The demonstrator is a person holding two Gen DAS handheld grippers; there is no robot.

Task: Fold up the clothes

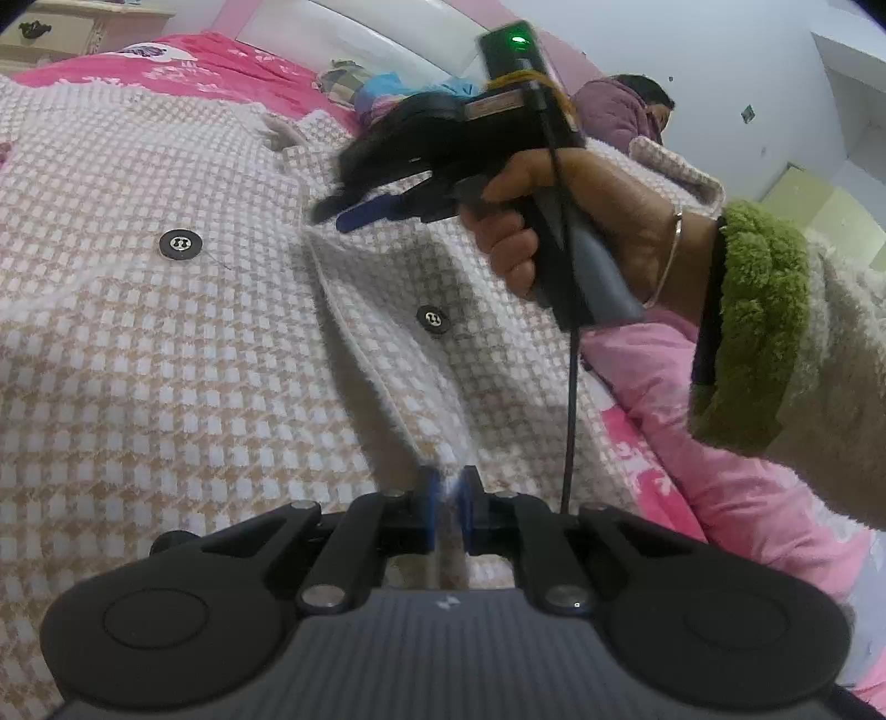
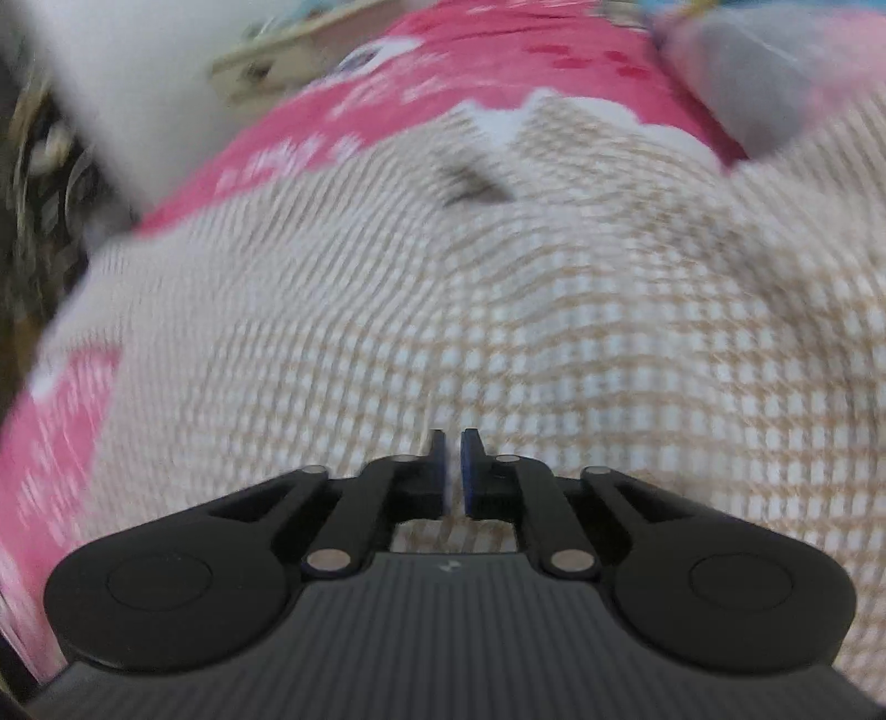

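Note:
A cream-and-tan houndstooth coat [image 1: 166, 360] lies spread over the bed, with two black buttons [image 1: 180, 244] [image 1: 433, 319] on its front. My left gripper [image 1: 448, 493] is shut on the coat's front edge, and a fold of the fabric shows between its blue pads. A hand [image 1: 581, 221] holds my right gripper [image 1: 332, 217] above the coat near the collar. In the blurred right wrist view, the right gripper [image 2: 454, 443] hovers over the coat [image 2: 554, 332]. Its blue pads stand a narrow gap apart with nothing gripped.
A pink flowered bedspread [image 1: 221, 61] [image 2: 498, 66] lies under the coat. A pile of coloured clothes [image 1: 387, 91] sits by the white headboard [image 1: 332, 27]. A person in a purple jacket [image 1: 620, 105] is behind the bed. A fleecy sleeve with a green cuff [image 1: 758, 321] fills the right side.

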